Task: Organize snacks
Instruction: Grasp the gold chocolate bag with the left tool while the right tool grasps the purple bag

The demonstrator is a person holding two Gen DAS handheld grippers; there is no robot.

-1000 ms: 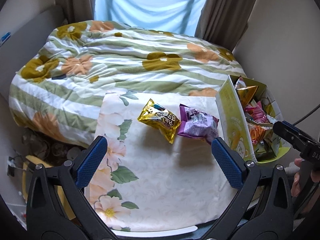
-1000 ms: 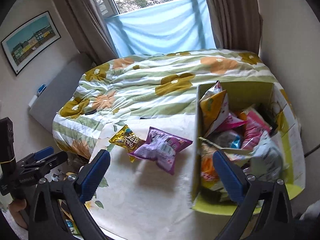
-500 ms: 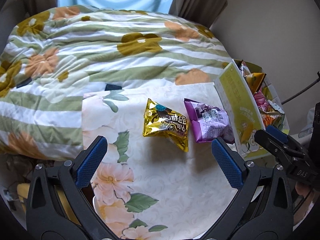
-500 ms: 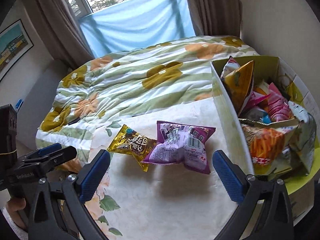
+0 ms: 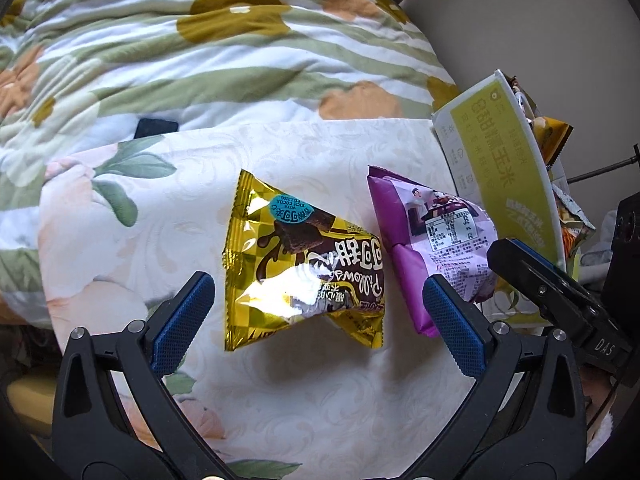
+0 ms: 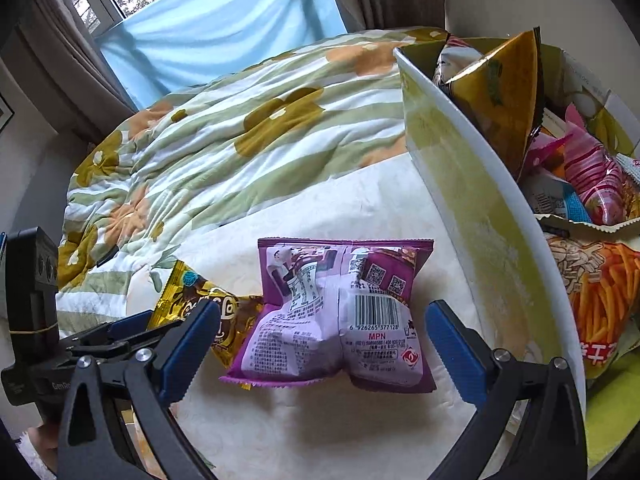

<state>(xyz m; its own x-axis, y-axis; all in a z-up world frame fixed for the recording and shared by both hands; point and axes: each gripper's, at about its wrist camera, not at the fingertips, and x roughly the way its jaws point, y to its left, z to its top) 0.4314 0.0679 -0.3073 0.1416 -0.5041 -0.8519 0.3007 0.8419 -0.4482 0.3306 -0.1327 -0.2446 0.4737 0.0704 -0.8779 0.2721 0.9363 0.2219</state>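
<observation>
A gold and brown snack packet (image 5: 304,268) lies on the white floral cloth (image 5: 304,400), with a purple packet (image 5: 432,248) just to its right. My left gripper (image 5: 318,314) is open, its fingers on either side of the gold packet's near end, not touching it. In the right wrist view the purple packet (image 6: 340,316) lies back side up, barcode showing, and my right gripper (image 6: 322,338) stands open around its near edge. The gold packet (image 6: 208,312) peeks out at its left. A yellow-green box (image 6: 472,184) full of snack bags stands at the right.
A striped flowered quilt (image 5: 200,52) covers the bed beyond the cloth. A small dark object (image 5: 156,128) lies at the quilt's edge. The box (image 5: 508,188) stands close beside the purple packet. A blue-curtained window (image 6: 216,36) is at the back, a wall at the right.
Both grippers have moved forward and down toward the packets, which now fill the views. The left one centred on the gold packet, the right one on the purple packet. Both stayed open.
</observation>
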